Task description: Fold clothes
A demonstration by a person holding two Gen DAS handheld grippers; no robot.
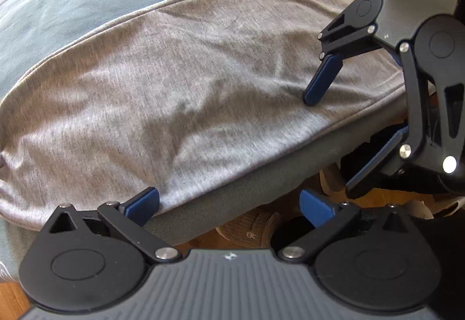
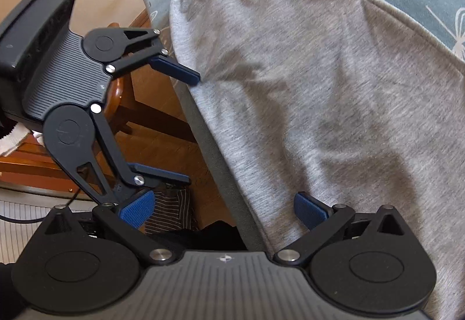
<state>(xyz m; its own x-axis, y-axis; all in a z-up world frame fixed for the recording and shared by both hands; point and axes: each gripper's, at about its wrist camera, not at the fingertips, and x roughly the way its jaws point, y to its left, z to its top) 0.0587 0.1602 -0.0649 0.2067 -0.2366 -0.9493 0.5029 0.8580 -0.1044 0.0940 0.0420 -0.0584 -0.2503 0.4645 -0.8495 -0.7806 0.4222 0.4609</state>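
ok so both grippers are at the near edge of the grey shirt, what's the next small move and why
Probably close both sets of jaws on the hem. The left gripper and right gripper are both open, each straddling the near edge of the grey shirt where it reaches the edge of the blue cloth-covered table, one finger above the fabric and one beyond the edge. Nothing is held yet, so a grip should come before any fold.

garment point(image 1: 180, 93) on table point(image 1: 232, 189), grippers at edge
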